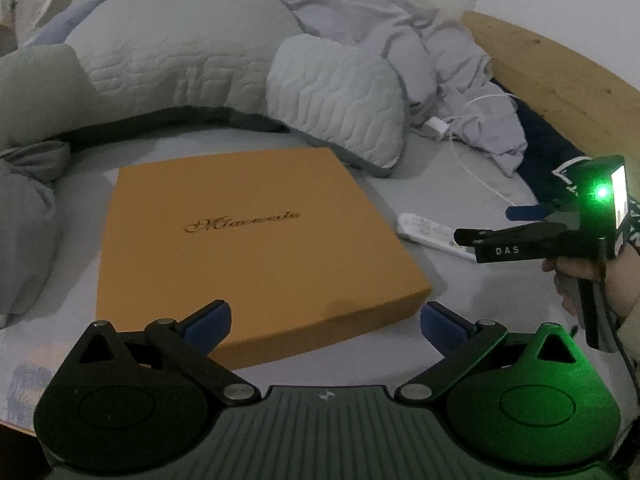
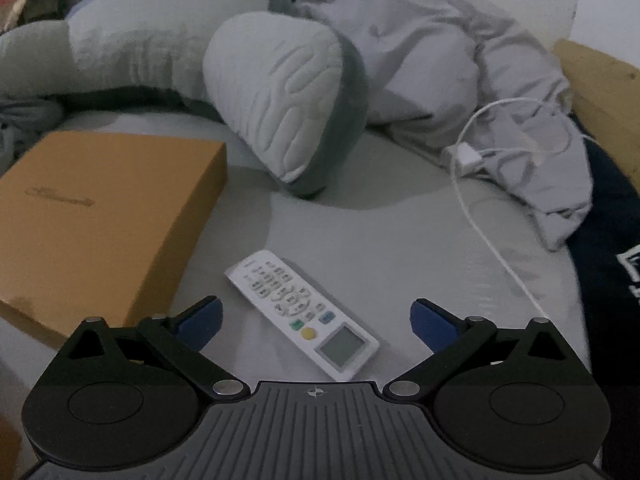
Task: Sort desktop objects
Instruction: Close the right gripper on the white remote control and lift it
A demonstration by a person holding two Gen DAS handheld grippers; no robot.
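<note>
A flat orange box (image 1: 256, 240) with script lettering lies on the grey sheet; its near edge sits between the wide-apart fingers of my left gripper (image 1: 326, 322), which is open and not touching it. A white remote control (image 2: 302, 310) lies to the right of the box (image 2: 100, 208). My right gripper (image 2: 316, 322) hovers just over the remote, open, with the blue pads either side of it and clear of it. In the left wrist view the right gripper (image 1: 470, 236) shows from the side, over the remote (image 1: 428, 232), held by a hand.
A grey quilted pillow (image 2: 280, 108) curves behind the box. Crumpled grey bedding (image 2: 460, 72) holds a white charger and cable (image 2: 466, 158) at the back right. A dark garment (image 2: 608, 240) and the wooden bed frame (image 1: 560, 76) lie on the right.
</note>
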